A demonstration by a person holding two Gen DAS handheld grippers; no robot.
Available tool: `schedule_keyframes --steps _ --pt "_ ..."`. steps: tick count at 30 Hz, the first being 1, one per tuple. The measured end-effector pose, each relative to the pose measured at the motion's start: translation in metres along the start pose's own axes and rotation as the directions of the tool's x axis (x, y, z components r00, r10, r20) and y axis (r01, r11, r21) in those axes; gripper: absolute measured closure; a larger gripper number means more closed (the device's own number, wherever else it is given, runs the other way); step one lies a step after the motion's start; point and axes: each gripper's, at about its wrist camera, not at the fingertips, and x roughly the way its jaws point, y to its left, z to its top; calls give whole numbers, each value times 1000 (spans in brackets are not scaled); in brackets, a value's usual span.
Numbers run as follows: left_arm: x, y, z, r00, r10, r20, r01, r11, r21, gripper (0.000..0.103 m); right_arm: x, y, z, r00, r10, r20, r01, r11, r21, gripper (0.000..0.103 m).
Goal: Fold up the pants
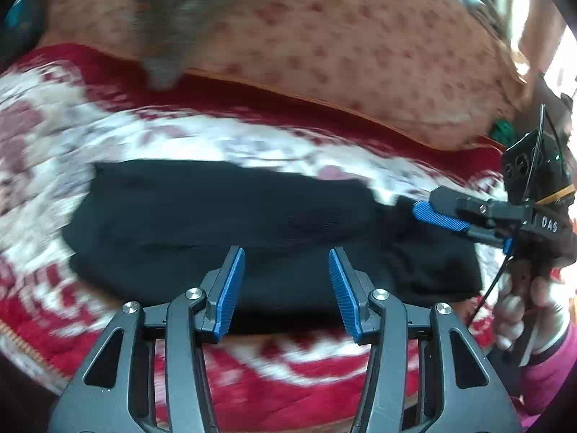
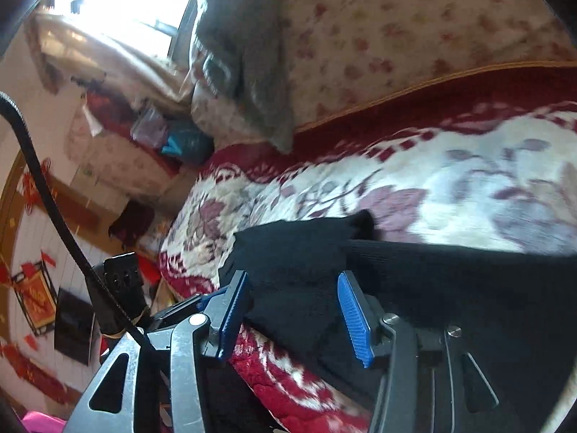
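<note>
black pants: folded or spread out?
Folded: the black pants lie as one compact block on the red floral blanket, no legs spread.

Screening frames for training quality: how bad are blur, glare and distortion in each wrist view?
Left wrist: bedspread smeared by motion blur, left gripper sharp, window glare at the right edge, strong fisheye bending. Right wrist: blown-out window top left, quilt and bedspread blurred, right gripper crisp; black pants show almost no texture.
</note>
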Motion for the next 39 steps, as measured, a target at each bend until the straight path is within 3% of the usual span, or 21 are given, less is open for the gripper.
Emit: schedule_keyframes --steps 7,12,20,22,26,35,37,39 --pt "-14 60 -19 998 69 4 -68 983 -170 55 79 42 27 991 21 -132 -37 991 -127 52" --pt "-14 85 -27 996 88 14 -82 961 -263 55 135 66 41 977 -5 -215 -47 971 -233 36" --pt "-1 124 -34 998 67 11 -56 897 -439 55 214 97 69 946 -49 -322 -81 923 -377 36" --pt "2 130 -34 998 69 12 -56 883 -466 52 234 104 70 927 -85 -366 -90 896 -436 34" --pt "9 137 -33 998 60 16 -45 868 -495 49 271 111 64 886 -172 -431 -95 842 -530 34" --pt "17 142 -33 998 60 26 -39 864 -502 45 316 118 57 850 -198 -489 -135 815 -564 34" --pt "19 139 -32 998 58 35 -33 868 -495 37 323 121 51 844 -230 -484 -129 789 -600 38" --pt "21 134 -31 997 65 41 -38 878 -477 31 327 123 47 850 -271 -451 -97 762 -640 50"
